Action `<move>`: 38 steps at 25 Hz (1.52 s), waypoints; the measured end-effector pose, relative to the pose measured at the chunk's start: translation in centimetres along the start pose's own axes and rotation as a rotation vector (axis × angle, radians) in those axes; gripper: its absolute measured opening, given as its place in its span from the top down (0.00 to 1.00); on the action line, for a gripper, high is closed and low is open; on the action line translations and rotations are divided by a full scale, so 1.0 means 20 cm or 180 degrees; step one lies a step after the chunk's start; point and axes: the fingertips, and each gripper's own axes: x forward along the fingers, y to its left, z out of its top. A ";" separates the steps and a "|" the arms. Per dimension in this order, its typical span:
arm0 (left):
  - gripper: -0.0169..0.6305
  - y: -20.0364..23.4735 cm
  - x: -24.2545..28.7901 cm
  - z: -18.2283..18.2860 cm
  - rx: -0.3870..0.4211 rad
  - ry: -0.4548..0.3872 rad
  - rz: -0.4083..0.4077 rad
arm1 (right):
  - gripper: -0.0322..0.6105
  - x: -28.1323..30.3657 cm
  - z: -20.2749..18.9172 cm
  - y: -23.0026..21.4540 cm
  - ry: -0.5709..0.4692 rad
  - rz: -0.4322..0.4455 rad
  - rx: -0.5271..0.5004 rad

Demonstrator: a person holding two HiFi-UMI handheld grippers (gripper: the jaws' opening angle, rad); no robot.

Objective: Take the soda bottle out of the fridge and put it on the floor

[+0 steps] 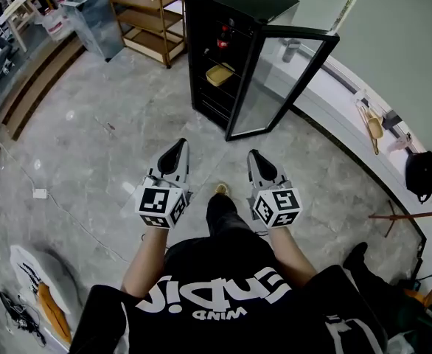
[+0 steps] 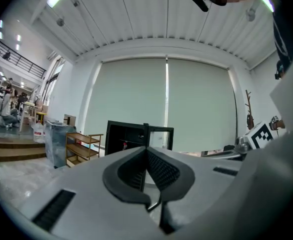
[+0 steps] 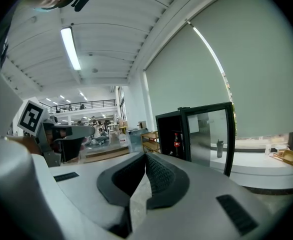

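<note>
A black fridge (image 1: 231, 28) stands ahead on the grey floor, its glass door (image 1: 279, 83) swung open to the right. The soda bottle (image 1: 223, 39), dark with a red label, stands upright on an upper shelf inside. It shows small in the left gripper view (image 2: 124, 144) and in the right gripper view (image 3: 177, 141). My left gripper (image 1: 178, 144) and right gripper (image 1: 254, 155) are held side by side, well short of the fridge and pointing toward it. Both have their jaws together with nothing between them, as seen at the left gripper (image 2: 146, 150) and the right gripper (image 3: 145, 156).
A yellow dish (image 1: 220, 74) lies on a lower fridge shelf. A wooden shelf rack (image 1: 151, 21) and a metal bin (image 1: 94, 17) stand left of the fridge. A white ledge (image 1: 349, 102) runs along the right wall. Steps (image 1: 32, 80) rise at far left. A cable and plug block (image 1: 39, 194) lie on the floor.
</note>
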 end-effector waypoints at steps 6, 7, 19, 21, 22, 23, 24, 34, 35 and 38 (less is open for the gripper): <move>0.96 0.10 0.29 0.06 -0.0026 0.0029 0.0085 | 0.91 0.27 0.16 -0.15 -0.0022 0.0176 -0.0090; 0.96 0.12 0.34 0.07 -0.0029 0.0034 0.0096 | 0.91 0.31 0.18 -0.17 -0.0016 0.0194 -0.0094; 0.96 0.29 0.91 0.22 0.0009 -0.0080 0.0195 | 0.91 0.80 0.35 -0.49 0.0004 0.0380 -0.0133; 0.96 0.32 0.97 0.21 -0.0023 -0.0073 0.0246 | 0.91 0.85 0.34 -0.54 0.0033 0.0394 -0.0132; 0.96 0.34 1.00 0.21 -0.0027 -0.0070 0.0263 | 0.91 0.87 0.34 -0.55 0.0047 0.0396 -0.0127; 0.96 0.35 1.02 0.21 -0.0024 -0.0065 0.0272 | 0.91 0.90 0.34 -0.56 0.0056 0.0395 -0.0120; 0.96 0.37 1.04 0.21 -0.0019 -0.0054 0.0272 | 0.91 0.92 0.35 -0.57 0.0059 0.0391 -0.0111; 0.96 0.51 1.25 0.19 0.0058 0.0105 0.0006 | 0.91 1.09 0.40 -0.61 0.0035 0.0146 -0.0058; 0.96 0.53 1.27 0.18 0.0053 0.0121 -0.0030 | 0.91 1.10 0.38 -0.61 0.0041 0.0105 -0.0054; 0.96 0.56 1.31 0.15 0.0050 0.0167 -0.0151 | 0.91 1.13 0.34 -0.60 0.0069 0.0016 -0.0021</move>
